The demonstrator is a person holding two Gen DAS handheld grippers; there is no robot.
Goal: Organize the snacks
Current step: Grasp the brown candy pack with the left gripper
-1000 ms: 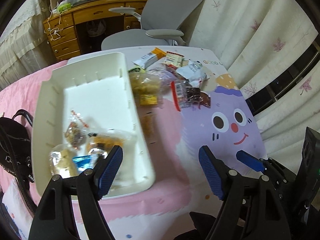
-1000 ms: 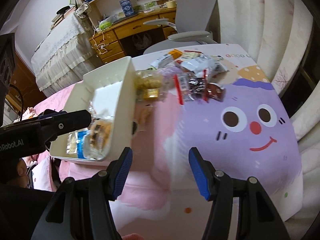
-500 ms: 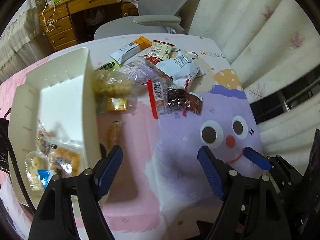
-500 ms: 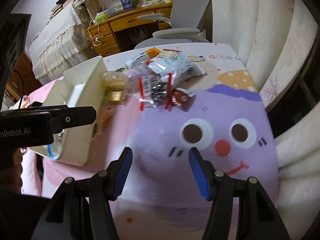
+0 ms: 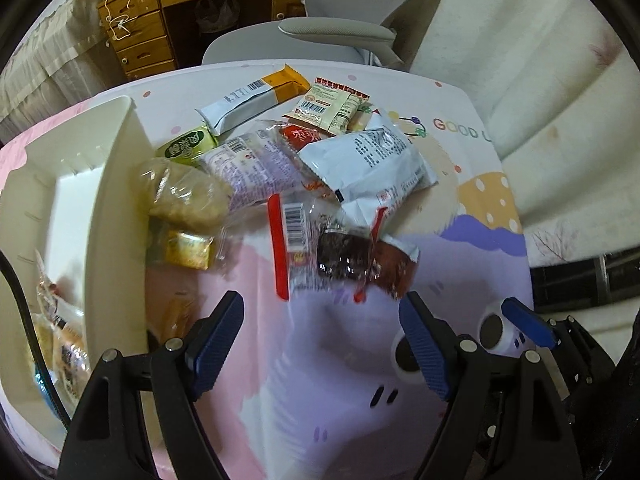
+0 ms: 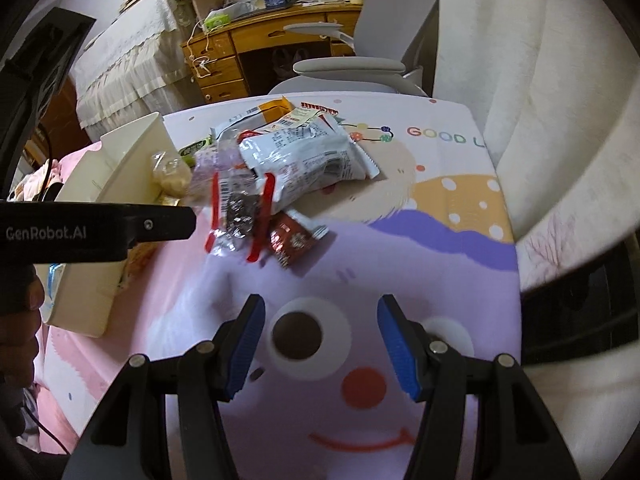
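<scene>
While hovering near snack pile [image 5: 320,184], both tongs gape wide, empty.

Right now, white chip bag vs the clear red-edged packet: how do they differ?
The white chip bag is opaque, printed with small text; the red-edged packet is see-through, showing a dark snack. The bag looks larger and puffier; the packet is flatter. The bag lies farther back, overlapping the packet's far edge. Both lie loose on the tablecloth, outside the white bin.
</scene>
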